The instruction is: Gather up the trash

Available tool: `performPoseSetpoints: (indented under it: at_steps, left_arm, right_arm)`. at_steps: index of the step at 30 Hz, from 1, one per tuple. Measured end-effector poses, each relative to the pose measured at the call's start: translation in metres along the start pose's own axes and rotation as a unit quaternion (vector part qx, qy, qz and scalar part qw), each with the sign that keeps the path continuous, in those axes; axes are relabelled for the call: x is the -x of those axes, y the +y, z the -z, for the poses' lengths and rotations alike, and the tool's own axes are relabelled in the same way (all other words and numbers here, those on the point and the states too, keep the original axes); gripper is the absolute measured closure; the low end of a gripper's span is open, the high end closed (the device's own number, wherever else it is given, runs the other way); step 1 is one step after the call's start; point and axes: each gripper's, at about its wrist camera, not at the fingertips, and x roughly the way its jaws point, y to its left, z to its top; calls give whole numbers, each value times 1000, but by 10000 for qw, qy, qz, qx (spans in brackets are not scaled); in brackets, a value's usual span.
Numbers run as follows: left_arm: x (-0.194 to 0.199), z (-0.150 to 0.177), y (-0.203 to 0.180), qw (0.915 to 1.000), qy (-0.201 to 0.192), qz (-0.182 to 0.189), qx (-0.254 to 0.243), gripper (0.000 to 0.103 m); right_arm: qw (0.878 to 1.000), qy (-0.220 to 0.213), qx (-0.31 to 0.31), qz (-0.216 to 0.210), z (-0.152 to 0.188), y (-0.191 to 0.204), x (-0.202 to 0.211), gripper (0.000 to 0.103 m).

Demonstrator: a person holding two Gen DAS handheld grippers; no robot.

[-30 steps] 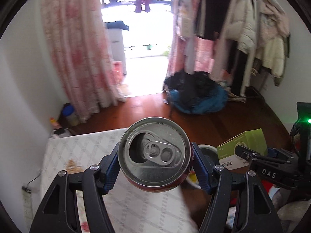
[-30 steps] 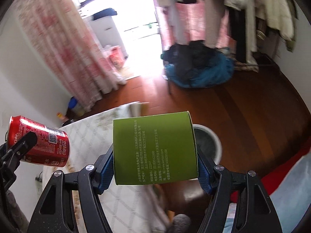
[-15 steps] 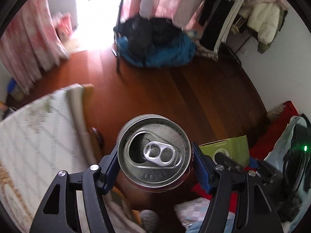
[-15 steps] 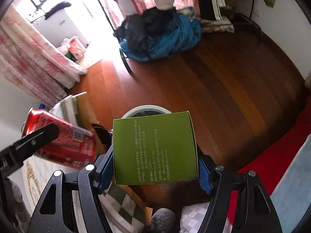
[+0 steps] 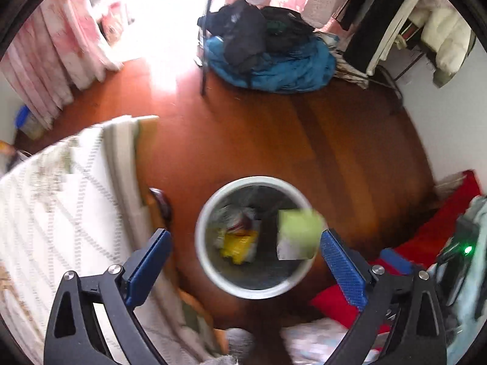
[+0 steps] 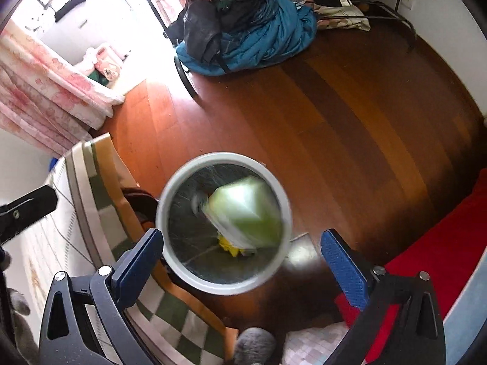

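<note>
Hovering over the bin (image 5: 254, 237), both the left gripper (image 5: 243, 261) and right gripper (image 6: 242, 258) gape wide and empty so trash drops in; the green box (image 6: 243, 213) blurs, falling inside the bin.

We see the green box (image 6: 243, 213), blurred and tilted, over the mouth of the round white bin (image 6: 194, 276); inside the bin lie a yellow wrapper (image 5: 237, 245) and crumpled scraps.
</note>
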Motion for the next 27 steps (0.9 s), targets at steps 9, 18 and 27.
performPoseSetpoints:
  at_steps: [9, 18, 27]
  left_arm:
    - [44, 64, 20, 9965, -433, -691, -156, 3]
    - [117, 110, 28, 9928, -894, -773, -216, 3]
    - [211, 159, 25, 9866, -1476, -519, -470, 3]
  right_arm:
    - [9985, -364, 215, 346, 50, 13, 60, 0]
    - [9968, -764, 205, 94, 110, 28, 144, 0]
    - [9908, -1236, 410, -355, 169, 54, 244, 0]
